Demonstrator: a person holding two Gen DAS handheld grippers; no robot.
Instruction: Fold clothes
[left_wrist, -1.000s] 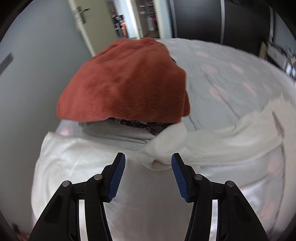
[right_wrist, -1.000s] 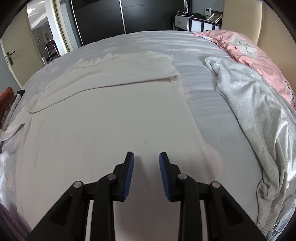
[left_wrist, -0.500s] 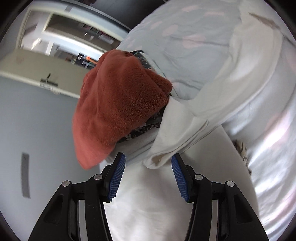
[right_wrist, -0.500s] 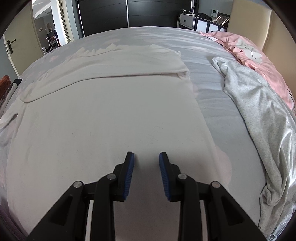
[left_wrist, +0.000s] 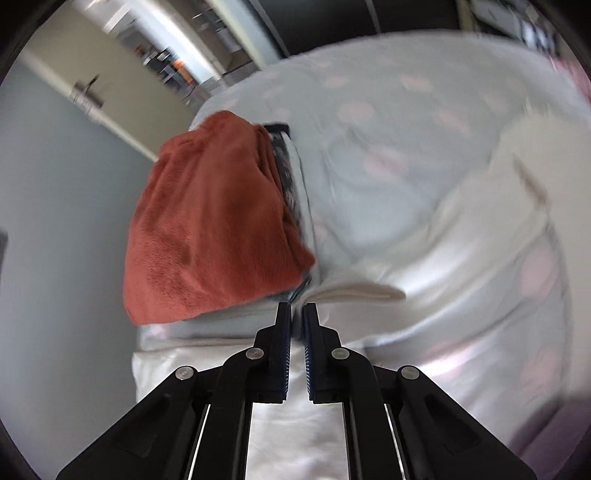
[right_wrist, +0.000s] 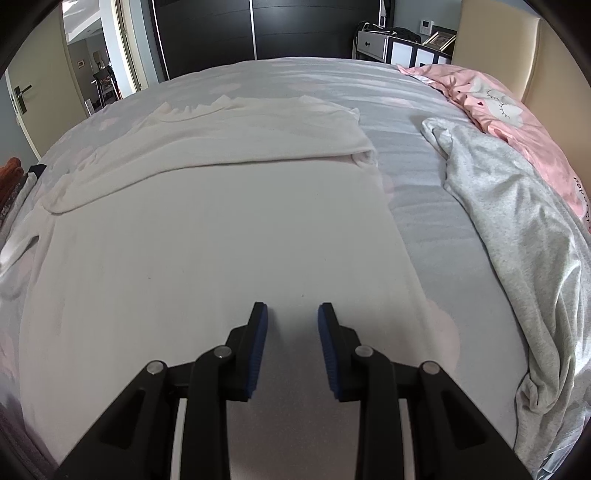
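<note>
Pale grey bedding (left_wrist: 388, 155) with faint pink blotches fills my left view, blurred, with a door (left_wrist: 85, 92) behind. My left gripper (left_wrist: 297, 314) is nearly closed; I cannot tell whether it pinches the white shirt's sleeve cuff (left_wrist: 354, 293) just ahead. A plush rust-red folded garment (left_wrist: 210, 229) tops a stack beside it. On the right view, the white shirt (right_wrist: 207, 221) lies flat on the bed (right_wrist: 417, 206), smooth knit, one sleeve folded across. My right gripper (right_wrist: 293, 314) hovers over it, parted and empty. A speckled grey garment (right_wrist: 517, 221) lies crumpled alongside.

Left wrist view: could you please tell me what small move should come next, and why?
Probably draw the sleeve inward over the shirt: the left tool looks shut on its cuff, which lies out beside the red blanket.
</note>
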